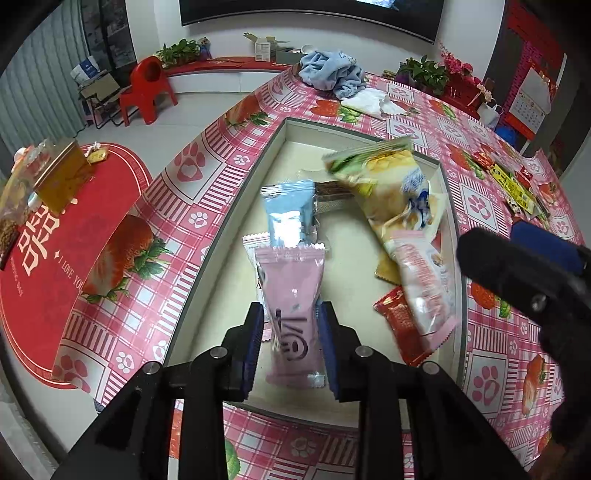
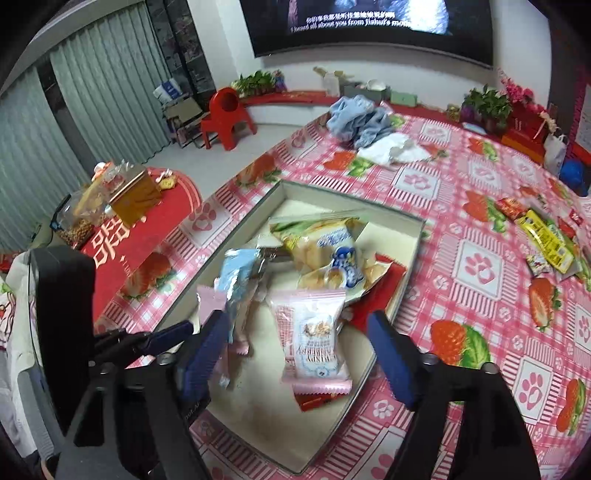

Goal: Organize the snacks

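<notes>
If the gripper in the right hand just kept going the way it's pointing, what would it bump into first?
Most likely the pink-and-white snack packet lying in the box. It sits directly ahead of the right gripper, between its wide-open jaws. Depth is hard to judge, so how soon contact comes is unclear.

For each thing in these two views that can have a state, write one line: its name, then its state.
Left claw: astride the pink packet, grip unclear.
Right claw: open, nothing held.
Pink packet: sealed, lying in the box.
Box: lidless, holding snacks.
White-and-pink packet: sealed, lying on other snacks.
Yellow chip bag: sealed, tilted.
Blue cloth: crumpled on the table.
Screen: on, showing subtitles.
</notes>
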A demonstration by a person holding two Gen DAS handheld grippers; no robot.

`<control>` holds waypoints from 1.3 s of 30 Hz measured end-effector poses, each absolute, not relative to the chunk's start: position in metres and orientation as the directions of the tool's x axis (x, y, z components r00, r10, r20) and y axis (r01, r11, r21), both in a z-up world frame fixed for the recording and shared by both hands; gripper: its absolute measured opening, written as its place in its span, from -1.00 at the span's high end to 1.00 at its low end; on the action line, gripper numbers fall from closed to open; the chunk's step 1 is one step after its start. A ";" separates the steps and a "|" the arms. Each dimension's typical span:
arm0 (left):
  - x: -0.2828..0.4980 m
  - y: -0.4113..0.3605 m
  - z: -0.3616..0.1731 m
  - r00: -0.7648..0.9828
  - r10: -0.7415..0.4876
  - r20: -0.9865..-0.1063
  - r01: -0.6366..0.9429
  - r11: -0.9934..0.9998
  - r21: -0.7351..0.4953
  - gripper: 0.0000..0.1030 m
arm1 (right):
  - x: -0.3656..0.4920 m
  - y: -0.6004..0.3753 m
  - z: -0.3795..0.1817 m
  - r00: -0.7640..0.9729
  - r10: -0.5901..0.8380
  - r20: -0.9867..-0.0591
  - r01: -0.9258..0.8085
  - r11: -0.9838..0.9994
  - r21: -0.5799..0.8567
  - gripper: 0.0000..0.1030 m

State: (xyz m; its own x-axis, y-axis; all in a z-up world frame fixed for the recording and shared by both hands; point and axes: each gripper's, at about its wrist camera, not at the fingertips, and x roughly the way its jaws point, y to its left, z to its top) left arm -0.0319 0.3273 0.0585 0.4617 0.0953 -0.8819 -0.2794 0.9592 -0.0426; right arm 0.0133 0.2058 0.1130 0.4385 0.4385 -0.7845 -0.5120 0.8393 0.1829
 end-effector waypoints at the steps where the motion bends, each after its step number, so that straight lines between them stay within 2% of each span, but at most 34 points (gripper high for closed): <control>1: -0.031 0.327 0.059 0.462 0.093 -0.882 -0.278 0.960 -0.044 0.20 | 0.014 0.205 0.114 0.441 0.436 -0.785 -0.510 0.841 0.181 -0.55; 3: -0.031 0.325 0.061 0.469 0.090 -0.879 -0.268 0.962 -0.044 0.07 | 0.015 0.202 0.116 0.444 0.436 -0.783 -0.500 0.845 0.187 -0.55; 5: -0.032 0.322 0.067 0.486 0.098 -0.868 -0.260 0.965 -0.036 -0.26 | 0.014 0.197 0.118 0.453 0.432 -0.779 -0.492 0.851 0.185 -0.55; 6: -0.033 0.321 0.069 0.494 0.109 -0.863 -0.260 0.965 -0.027 -0.55 | 0.013 0.194 0.118 0.458 0.431 -0.778 -0.489 0.853 0.184 -0.55; 7: -0.033 0.319 0.072 0.500 0.119 -0.858 -0.261 0.965 -0.018 -0.61 | 0.012 0.191 0.119 0.463 0.428 -0.776 -0.484 0.856 0.183 -0.55; 14: -0.025 0.304 0.069 0.469 0.101 -0.877 -0.193 0.981 0.010 -0.61 | 0.001 0.168 0.121 0.481 0.418 -0.771 -0.456 0.870 0.188 -0.55; 18: -0.027 0.307 0.068 0.467 0.032 -0.884 -0.194 0.979 -0.068 -0.61 | -0.003 0.154 0.123 0.493 0.414 -0.765 -0.447 0.875 0.185 -0.55; 23: -0.034 0.310 0.073 0.479 0.065 -0.876 -0.222 0.974 -0.050 -0.62 | -0.008 0.140 0.127 0.508 0.404 -0.761 -0.433 0.883 0.180 -0.55; 27: -0.038 0.308 0.067 0.397 0.176 -0.901 -0.278 0.958 0.065 -0.61 | -0.010 0.136 0.127 0.510 0.406 -0.759 -0.427 0.885 0.186 -0.55; 39: -0.043 0.315 0.072 0.412 0.128 -0.902 -0.302 0.953 -0.002 -0.61 | -0.019 0.141 0.128 0.507 0.411 -0.758 -0.447 0.877 0.176 -0.55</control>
